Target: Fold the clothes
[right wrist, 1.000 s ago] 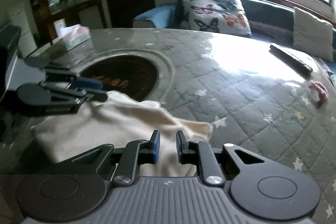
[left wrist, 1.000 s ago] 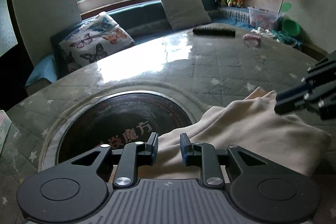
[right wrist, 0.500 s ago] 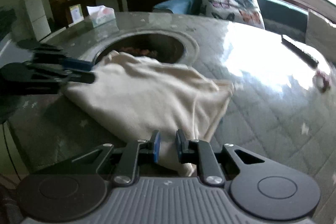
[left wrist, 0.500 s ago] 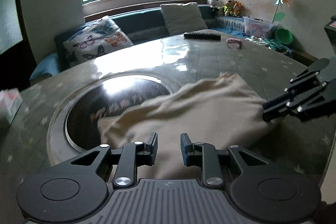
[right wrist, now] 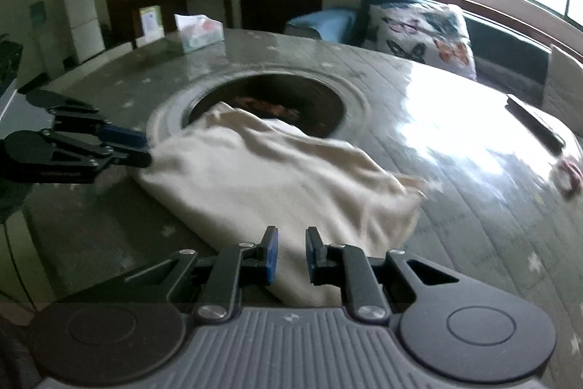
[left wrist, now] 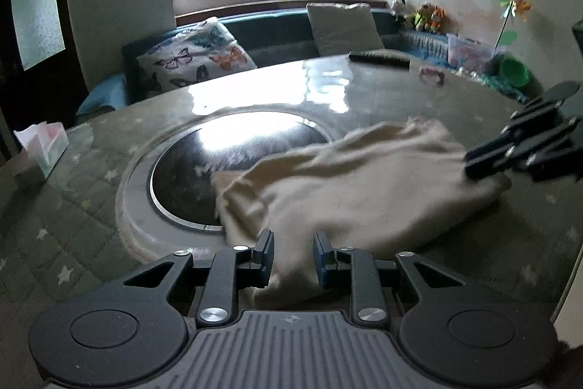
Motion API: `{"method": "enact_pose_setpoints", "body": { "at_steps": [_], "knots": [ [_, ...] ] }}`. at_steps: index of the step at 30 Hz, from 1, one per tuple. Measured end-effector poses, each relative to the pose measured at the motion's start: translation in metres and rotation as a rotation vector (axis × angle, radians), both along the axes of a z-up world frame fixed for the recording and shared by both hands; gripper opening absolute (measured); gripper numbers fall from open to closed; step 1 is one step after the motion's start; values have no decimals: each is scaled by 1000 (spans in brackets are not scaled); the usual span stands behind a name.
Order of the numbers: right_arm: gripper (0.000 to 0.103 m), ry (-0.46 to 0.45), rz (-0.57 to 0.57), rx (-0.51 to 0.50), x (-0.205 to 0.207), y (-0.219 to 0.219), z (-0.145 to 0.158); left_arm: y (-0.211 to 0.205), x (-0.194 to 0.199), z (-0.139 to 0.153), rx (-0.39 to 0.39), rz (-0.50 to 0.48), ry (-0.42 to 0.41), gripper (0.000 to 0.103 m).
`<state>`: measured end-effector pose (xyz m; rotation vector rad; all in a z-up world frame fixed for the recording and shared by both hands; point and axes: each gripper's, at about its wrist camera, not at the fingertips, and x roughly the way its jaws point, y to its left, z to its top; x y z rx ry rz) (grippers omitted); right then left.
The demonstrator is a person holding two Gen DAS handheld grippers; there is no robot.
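Note:
A cream garment (left wrist: 364,185) lies bunched on the round quilted table (left wrist: 73,206), partly over the dark round inset (left wrist: 204,170). It also shows in the right wrist view (right wrist: 277,177). My left gripper (left wrist: 293,256) is shut on the garment's near-left edge, with cloth between its blue pads. My right gripper (right wrist: 290,252) is shut on the near-right edge. Each gripper shows in the other view, the right one (left wrist: 473,166) at the cloth's right end and the left one (right wrist: 142,152) at its left end.
A tissue box (left wrist: 40,148) stands at the table's left edge. A remote (left wrist: 379,59) and a pink item (left wrist: 431,75) lie at the far side. Beyond the table are a bench with a butterfly cushion (left wrist: 196,61) and a grey cushion (left wrist: 344,28). The table's near-right edge (left wrist: 572,265) is close.
Both grippers have pulled back toward the table's near edge and lifted, dragging the garment with them. The cloth now lies further off the dark inset and looks blurred by motion.

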<state>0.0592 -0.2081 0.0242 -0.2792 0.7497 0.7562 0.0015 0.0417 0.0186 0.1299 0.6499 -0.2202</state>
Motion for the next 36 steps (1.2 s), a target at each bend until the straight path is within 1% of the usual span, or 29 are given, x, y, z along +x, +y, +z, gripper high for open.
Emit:
{"method": "enact_pose_setpoints", "body": {
  "at_steps": [3, 6, 9, 11, 18, 23, 27, 29, 33, 36],
  "knots": [
    [14, 7, 32, 5, 2, 15, -3, -5, 10, -2, -8, -9, 2, 25],
    [14, 32, 45, 4, 4, 23, -12, -5, 18, -12, 2, -10, 37, 24],
    [14, 50, 50, -7, 5, 25, -21, -3, 23, -19, 16, -16, 72, 24],
    [14, 54, 50, -2, 5, 23, -19, -3, 25, -17, 15, -25, 71, 24],
    [14, 31, -49, 15, 29, 4, -15, -4, 42, -4, -5, -19, 35, 24],
    [14, 12, -125, 27, 47, -9, -12, -6, 57, -18, 19, -18, 76, 24],
    [16, 67, -197, 29, 69, -23, -26, 0, 59, -18, 6, -14, 80, 25],
    [16, 74, -201, 48, 71, -26, -24, 2, 60, -16, 8, -11, 80, 26],
    [16, 47, -201, 60, 79, -24, -17, 2, 71, -13, 20, -5, 69, 26],
    [16, 43, -197, 65, 88, -18, -17, 6, 86, -16, 13, 14, 84, 26]
  ]
}}
